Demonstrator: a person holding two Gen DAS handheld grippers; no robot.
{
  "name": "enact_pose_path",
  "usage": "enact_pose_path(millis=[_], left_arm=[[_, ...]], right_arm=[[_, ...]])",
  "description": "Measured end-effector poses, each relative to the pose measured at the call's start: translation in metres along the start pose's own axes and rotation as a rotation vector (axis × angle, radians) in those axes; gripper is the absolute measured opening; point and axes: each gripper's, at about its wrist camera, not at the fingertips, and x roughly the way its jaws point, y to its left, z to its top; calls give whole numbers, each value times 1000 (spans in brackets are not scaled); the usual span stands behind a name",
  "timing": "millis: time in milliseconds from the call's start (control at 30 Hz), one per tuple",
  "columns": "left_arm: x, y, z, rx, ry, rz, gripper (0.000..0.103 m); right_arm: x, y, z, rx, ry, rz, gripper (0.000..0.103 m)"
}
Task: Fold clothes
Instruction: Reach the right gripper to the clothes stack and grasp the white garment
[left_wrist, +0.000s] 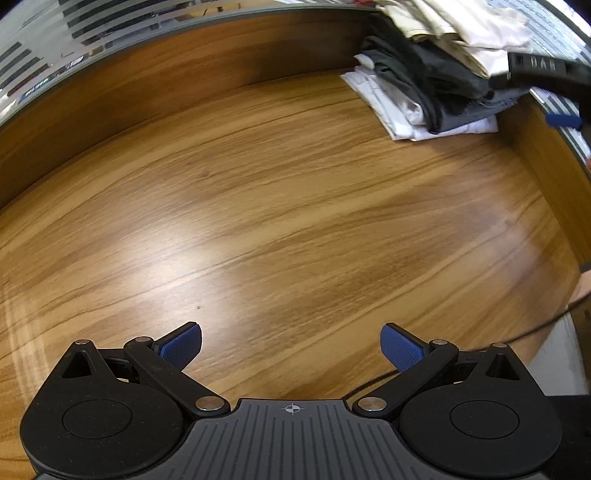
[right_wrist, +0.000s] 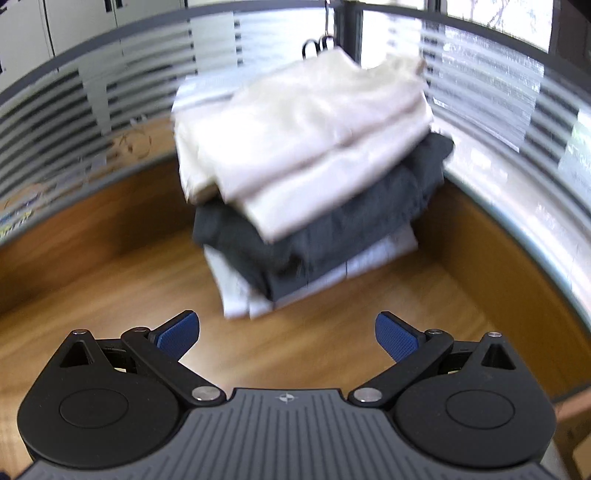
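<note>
Hovering with both grippers spread and empty; folded clothes are sitting stacked in the table's far corner.

The left black two-finger gripper with blue pads (left_wrist: 291, 345) is hanging over bare wood-grain tabletop (left_wrist: 258, 206), jaws wide apart, gripping nothing. The right black two-finger gripper with blue pads (right_wrist: 288, 334) is facing the stack of folded garments (right_wrist: 306, 192), jaws wide apart, nothing between them. The cream piece on top is sitting skewed, overhanging the dark grey and white layers; the stack is lying near the striped glass partition (right_wrist: 92, 99). Risk, judging from this: nudging the skewed top layer is likely sliding it off and undoing folds. Right view is blurring, so edges are unclear.
</note>
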Motion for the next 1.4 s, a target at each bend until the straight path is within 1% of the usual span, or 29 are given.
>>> enact_pose_path(millis=[100, 200, 300, 367, 400, 433, 467, 500, 533, 600, 667, 733, 767, 833, 900, 967, 1033, 1067, 1133, 1167, 1200, 1233, 1267, 1300, 1400], left_arm=[[3, 4, 4, -22, 8, 7, 103], [6, 10, 6, -46, 18, 13, 103], [8, 15, 8, -65, 27, 17, 103], [10, 18, 9, -72, 29, 18, 103], [10, 19, 10, -76, 30, 17, 103], [10, 20, 10, -78, 30, 15, 103], [10, 21, 10, -83, 27, 14, 103], [9, 21, 11, -87, 24, 12, 103], [8, 24, 11, -96, 20, 9, 103], [6, 28, 10, -113, 13, 3, 103], [6, 31, 10, -137, 11, 6, 103], [5, 35, 9, -147, 6, 11, 103], [4, 36, 8, -153, 4, 13, 103], [3, 40, 7, -163, 0, 18, 103], [1, 40, 5, -158, -5, 24, 103], [-1, 41, 3, -152, -10, 29, 103], [-4, 40, 2, -143, -14, 30, 103], [-5, 40, 1, -139, -15, 30, 103], [-5, 39, -2, -134, -14, 28, 103], [-5, 39, -3, -137, -12, 28, 103], [-5, 38, -4, -136, -8, 26, 103], [-4, 37, -5, -136, -5, 24, 103], [-3, 36, -5, -136, -1, 21, 103], [-3, 35, -6, -137, 3, 19, 103], [0, 33, -4, -133, 13, 13, 103]], right_arm=[[15, 5, 24, -40, -22, 4, 102], [27, 16, 46, -108, -45, 8, 102], [37, 34, 66, -236, -80, 2, 102], [46, 49, 74, -359, -97, -16, 100], [52, 53, 77, -397, -92, -22, 92], [57, 56, 79, -423, -81, -24, 82], [63, 59, 82, -450, -70, -26, 56], [65, 60, 84, -456, -62, -20, 47], [65, 60, 85, -454, -56, -10, 44], [64, 62, 85, -457, -46, 10, 20], [54, 65, 80, -471, -42, 46, 7], [44, 71, 73, -481, -25, 102, 5], [38, 74, 67, -479, -12, 140, 0], [27, 81, 56, -466, 20, 216, 0], [20, 89, 40, -477, 42, 254, 0], [16, 94, 29, -502, 43, 254, 0], [18, 91, 31, -511, 24, 226, 0], [18, 89, 32, -515, 15, 213, 2], [20, 86, 33, -523, -4, 185, 10], [20, 85, 34, -527, -13, 171, 24], [21, 83, 35, -531, -22, 157, 40], [21, 82, 36, -535, -32, 143, 48], [22, 80, 37, -539, -41, 129, 61], [23, 79, 37, -543, -50, 115, 66], [24, 74, 40, -555, -78, 73, 68]])
